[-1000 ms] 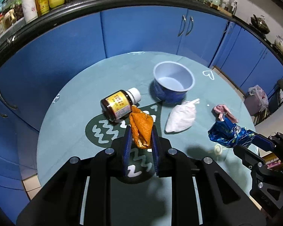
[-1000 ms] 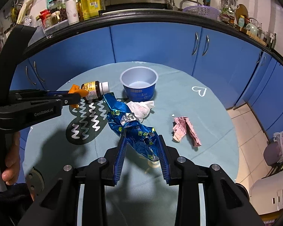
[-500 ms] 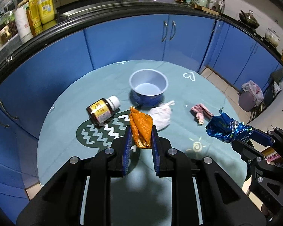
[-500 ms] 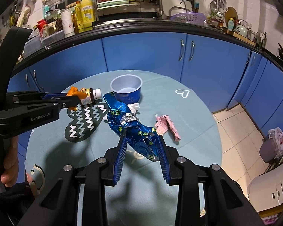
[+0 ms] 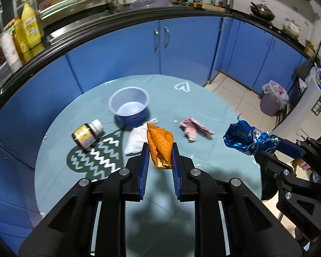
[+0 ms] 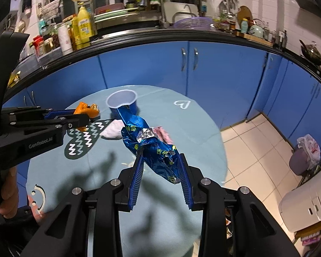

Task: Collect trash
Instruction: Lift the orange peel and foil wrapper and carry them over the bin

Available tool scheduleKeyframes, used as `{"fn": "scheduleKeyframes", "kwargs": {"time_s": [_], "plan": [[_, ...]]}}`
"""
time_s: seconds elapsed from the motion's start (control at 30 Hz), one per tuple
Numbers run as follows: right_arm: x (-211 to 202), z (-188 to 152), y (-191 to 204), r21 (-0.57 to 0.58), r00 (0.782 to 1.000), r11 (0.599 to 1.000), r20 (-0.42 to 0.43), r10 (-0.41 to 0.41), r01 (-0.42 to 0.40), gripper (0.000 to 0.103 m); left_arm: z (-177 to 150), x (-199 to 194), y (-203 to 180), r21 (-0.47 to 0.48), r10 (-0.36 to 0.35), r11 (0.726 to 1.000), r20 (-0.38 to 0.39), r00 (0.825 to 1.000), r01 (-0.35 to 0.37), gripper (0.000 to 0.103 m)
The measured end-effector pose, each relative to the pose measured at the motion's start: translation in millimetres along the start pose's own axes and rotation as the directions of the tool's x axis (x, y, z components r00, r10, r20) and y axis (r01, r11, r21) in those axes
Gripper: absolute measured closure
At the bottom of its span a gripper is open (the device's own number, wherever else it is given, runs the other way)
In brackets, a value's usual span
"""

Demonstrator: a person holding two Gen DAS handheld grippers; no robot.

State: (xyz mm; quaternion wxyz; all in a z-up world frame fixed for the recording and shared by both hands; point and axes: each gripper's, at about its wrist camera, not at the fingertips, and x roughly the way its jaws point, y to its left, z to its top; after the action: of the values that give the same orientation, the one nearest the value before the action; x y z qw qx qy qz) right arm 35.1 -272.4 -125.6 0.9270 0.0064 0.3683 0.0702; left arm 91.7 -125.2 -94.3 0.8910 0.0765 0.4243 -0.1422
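Observation:
My left gripper is shut on an orange peel, held above the round table. My right gripper is shut on a crumpled blue foil wrapper, also held over the table. In the left wrist view that wrapper hangs at the right. In the right wrist view the peel shows at the left. On the table lie a white tissue wad, a pink crumpled wrapper, a brown pill bottle on its side and a blue cup.
Blue kitchen cabinets curve behind the table, under a crowded counter. A grey bin with a plastic bag stands on the tiled floor to the right. A white appliance sits near the right edge. A hand grips the left handle.
Both grippers have drawn back from the table and a little upward with their loads, so the items on the table look smaller and farther. The view has swung toward the floor on the right.

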Motion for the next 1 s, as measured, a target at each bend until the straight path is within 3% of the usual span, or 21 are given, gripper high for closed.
{"fn": "scheduleKeyframes", "kwargs": {"time_s": [1.0], "plan": [[-46.7, -56.8, -137.7, 0.245, 0.99, 0.96, 0.005, -0.138, 0.133, 0.069, 14.3, 6.3, -159.9, 0.253, -0.096, 0.962, -0.021, 0.995, 0.098, 0.082]]}}
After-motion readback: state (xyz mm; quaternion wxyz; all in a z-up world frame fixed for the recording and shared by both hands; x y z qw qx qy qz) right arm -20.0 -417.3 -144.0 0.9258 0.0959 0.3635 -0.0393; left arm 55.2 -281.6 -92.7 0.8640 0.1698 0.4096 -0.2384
